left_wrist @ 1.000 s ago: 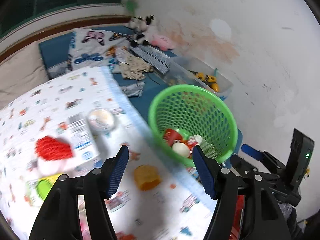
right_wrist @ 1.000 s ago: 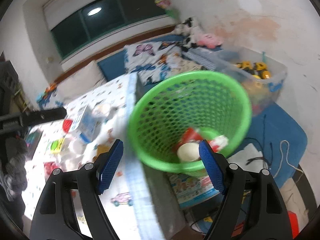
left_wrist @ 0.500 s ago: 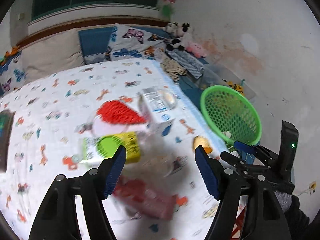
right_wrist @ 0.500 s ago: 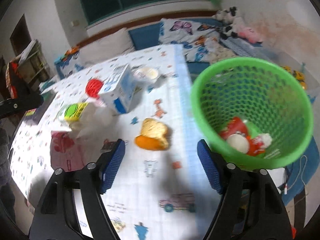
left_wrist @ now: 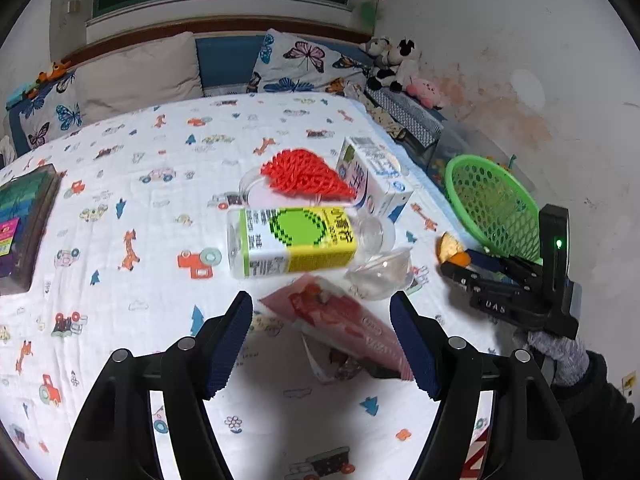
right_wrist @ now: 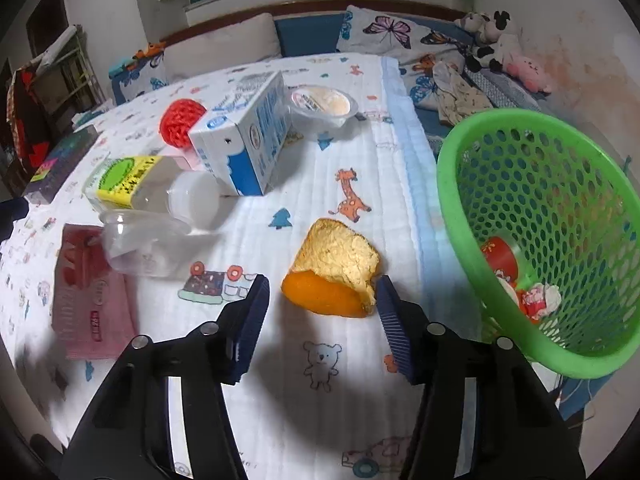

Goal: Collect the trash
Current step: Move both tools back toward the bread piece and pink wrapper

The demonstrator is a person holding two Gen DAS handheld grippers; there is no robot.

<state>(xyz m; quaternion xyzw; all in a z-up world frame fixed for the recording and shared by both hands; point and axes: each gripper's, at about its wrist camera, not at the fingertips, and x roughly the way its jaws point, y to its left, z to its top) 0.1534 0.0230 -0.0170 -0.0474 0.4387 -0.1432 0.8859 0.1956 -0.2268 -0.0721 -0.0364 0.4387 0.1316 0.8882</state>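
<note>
My right gripper (right_wrist: 320,294) sits low over the bed sheet (right_wrist: 360,152), jaws have just been closing in; the orange peel (right_wrist: 334,268) lies just ahead of the tips and partly between them, right pad looks touching its edge, left pad clear of it, so not clamped. Green basket (right_wrist: 532,240) is off to the right of this gripper, tilted toward me, red and white wrappers (right_wrist: 520,280) in its bottom. Ahead-left of the right gripper: clear plastic cup (right_wrist: 140,240) on its side, bottle with yellow-green label (right_wrist: 132,184), blue-white milk carton (right_wrist: 244,140), red mesh net (right_wrist: 180,122), sealed pudding cup (right_wrist: 324,104) behind the carton. My left gripper (left_wrist: 322,340) has jaws standing apart, nothing pressed; the pink packet (left_wrist: 344,328) lies on the sheet between and just ahead of its pads, no contact I can see. Bottle sits right beyond that packet, cup to the right of it, carton and net further ahead. From the left view the right gripper is far right, at the peel, basket beyond it
</note>
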